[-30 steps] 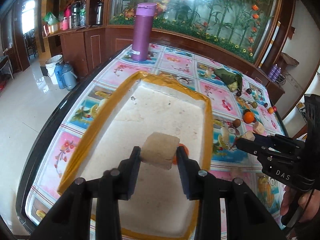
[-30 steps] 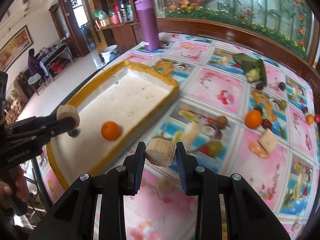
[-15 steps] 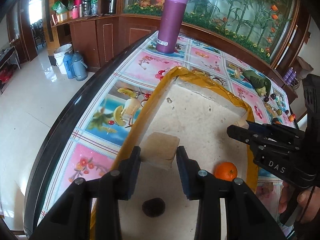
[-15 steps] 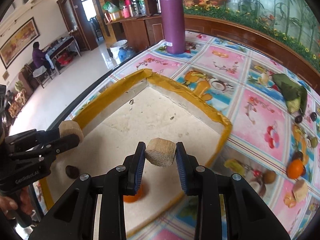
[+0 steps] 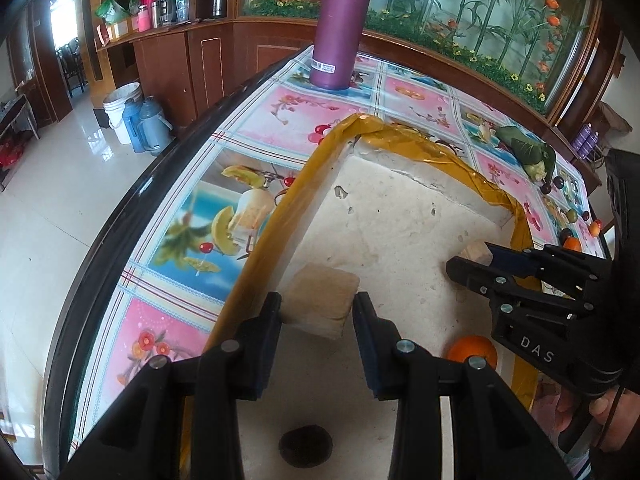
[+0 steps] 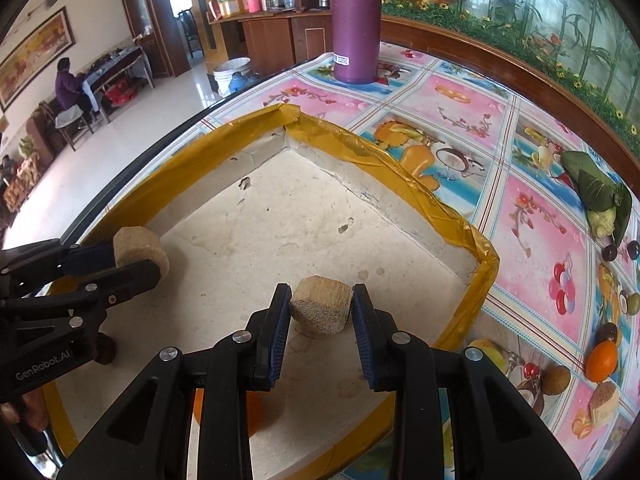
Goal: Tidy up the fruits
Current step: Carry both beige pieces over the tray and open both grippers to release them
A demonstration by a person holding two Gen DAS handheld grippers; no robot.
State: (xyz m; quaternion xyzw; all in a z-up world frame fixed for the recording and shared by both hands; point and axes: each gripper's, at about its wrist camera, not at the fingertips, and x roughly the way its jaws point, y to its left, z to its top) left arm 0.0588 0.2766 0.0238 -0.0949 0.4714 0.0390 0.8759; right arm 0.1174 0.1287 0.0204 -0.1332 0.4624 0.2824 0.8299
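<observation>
L gripper point(image 5: 318, 312) & R gripper point(image 6: 320, 308) each clamp a tan block over yellow-rimmed tray point(image 6: 384, 160) w/ orange point(image 5: 472, 354)

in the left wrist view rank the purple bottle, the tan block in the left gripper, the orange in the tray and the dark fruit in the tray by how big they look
1. purple bottle
2. tan block, though it sits close to the lens
3. and 4. orange and dark fruit: too alike to rank, and the right gripper hides part of the orange.
</observation>
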